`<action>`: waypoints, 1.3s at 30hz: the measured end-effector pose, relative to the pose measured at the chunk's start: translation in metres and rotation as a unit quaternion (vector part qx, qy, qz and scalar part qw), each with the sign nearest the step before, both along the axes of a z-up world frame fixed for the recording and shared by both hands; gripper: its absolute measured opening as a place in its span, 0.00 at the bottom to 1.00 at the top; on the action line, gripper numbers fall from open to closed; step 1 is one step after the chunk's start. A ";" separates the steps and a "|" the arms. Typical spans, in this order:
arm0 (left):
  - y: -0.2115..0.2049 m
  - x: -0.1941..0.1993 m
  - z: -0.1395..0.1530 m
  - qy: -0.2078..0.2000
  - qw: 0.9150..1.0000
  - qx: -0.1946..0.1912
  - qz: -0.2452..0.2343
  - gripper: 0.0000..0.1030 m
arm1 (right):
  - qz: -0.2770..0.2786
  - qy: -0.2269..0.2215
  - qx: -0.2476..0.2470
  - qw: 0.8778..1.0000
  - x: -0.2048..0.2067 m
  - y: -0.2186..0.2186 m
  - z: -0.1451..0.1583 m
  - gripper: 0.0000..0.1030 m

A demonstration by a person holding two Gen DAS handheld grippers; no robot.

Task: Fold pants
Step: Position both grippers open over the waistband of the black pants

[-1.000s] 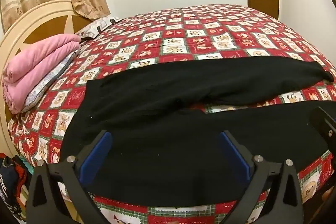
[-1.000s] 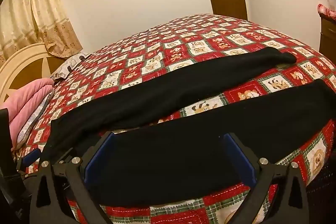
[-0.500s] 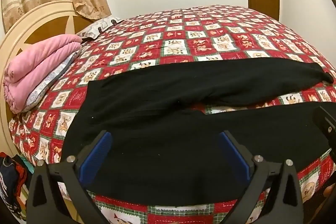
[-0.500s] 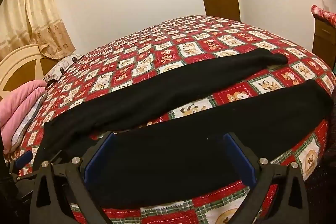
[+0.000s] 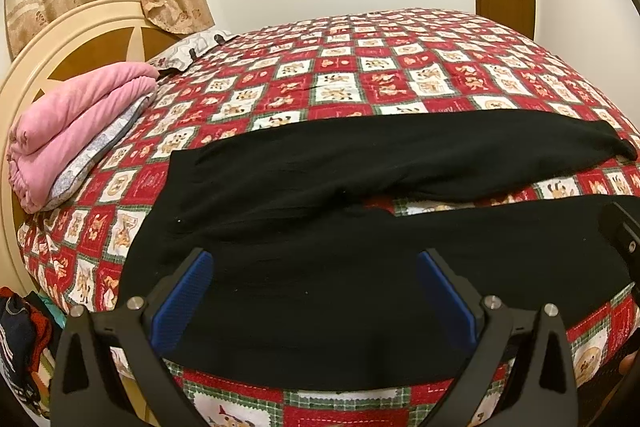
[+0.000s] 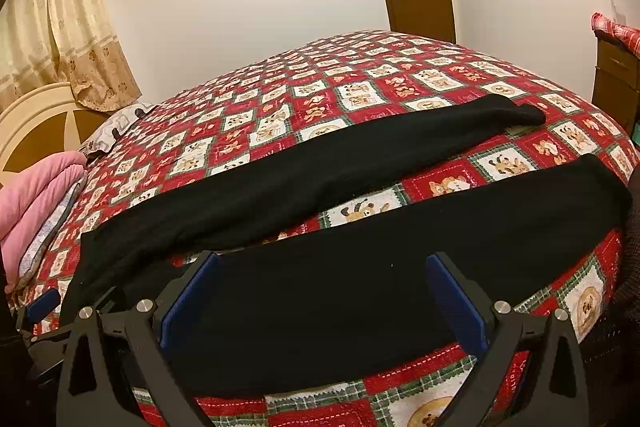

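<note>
So far nothing is folded: the black pants (image 5: 340,227) lie spread flat on the patchwork bedspread (image 5: 360,79), waist toward 9 o'clock, both legs running out toward 3 o'clock with a strip of quilt showing between them. The left gripper (image 5: 312,291) hovers over the near leg by the waist, jaws wide apart and empty. The right gripper (image 6: 320,291) hangs over the same leg further along, equally spread, gripping nothing. Every fold seems still to come.
</note>
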State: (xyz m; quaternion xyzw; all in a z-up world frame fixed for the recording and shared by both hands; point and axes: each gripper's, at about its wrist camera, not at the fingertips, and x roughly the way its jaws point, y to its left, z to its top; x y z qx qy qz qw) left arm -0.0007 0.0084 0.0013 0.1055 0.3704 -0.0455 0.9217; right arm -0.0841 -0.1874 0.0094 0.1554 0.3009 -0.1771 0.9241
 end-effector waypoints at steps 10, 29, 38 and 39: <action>0.001 0.000 -0.001 0.000 1.000 0.002 0.001 1.00 | 0.001 0.000 0.000 1.000 0.000 0.000 0.000 0.99; 0.003 0.002 -0.003 0.009 1.000 0.006 0.006 1.00 | 0.006 0.007 -0.005 1.000 0.001 0.008 0.001 0.99; 0.003 0.002 -0.003 0.011 1.000 0.005 0.006 1.00 | 0.010 0.010 -0.004 1.000 0.003 0.009 -0.001 0.99; 0.004 0.002 -0.004 0.012 1.000 0.005 0.007 1.00 | 0.010 0.010 -0.004 1.000 0.003 0.009 -0.001 0.99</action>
